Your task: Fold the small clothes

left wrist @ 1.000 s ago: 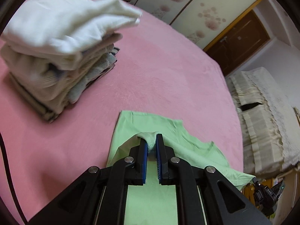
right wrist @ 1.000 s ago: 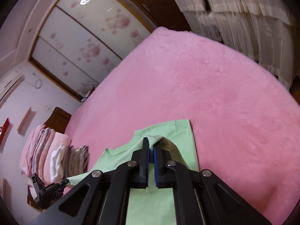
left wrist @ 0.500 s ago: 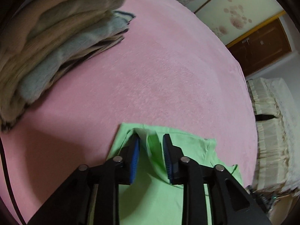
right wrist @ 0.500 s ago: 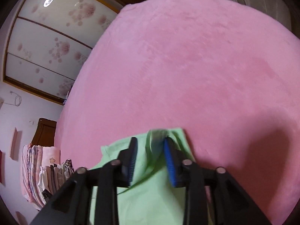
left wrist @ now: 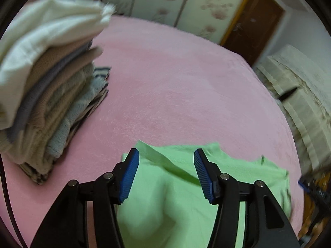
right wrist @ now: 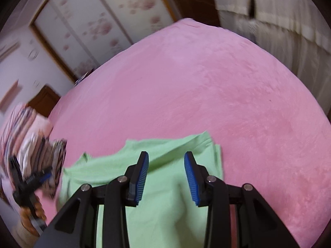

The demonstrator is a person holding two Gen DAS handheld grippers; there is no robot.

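Observation:
A light green garment [left wrist: 182, 188] lies folded on the pink blanket [left wrist: 175, 86], its far edge doubled back. My left gripper [left wrist: 166, 161] hovers over the garment's left part with its jaws opening; cloth lies below them and the blue pads [left wrist: 130, 175] press on nothing. In the right wrist view the same green garment [right wrist: 157, 186] fills the lower middle. My right gripper [right wrist: 166, 164] stands over its right part, jaws also opening, pads free of the cloth. The left gripper [right wrist: 31, 179] shows at that view's left edge, in a hand.
A tall stack of folded clothes [left wrist: 47, 78] rises at the left of the blanket, close to the left gripper. The same stack [right wrist: 35, 144] shows blurred in the right wrist view. Wardrobe doors [left wrist: 175, 6], a wooden door [left wrist: 254, 20] and a curtain [right wrist: 279, 14] lie beyond the bed.
Both grippers held a pinched fold of the green garment a second ago. They carried it forward, laid it down and let go; both now stand wider apart and have drawn back.

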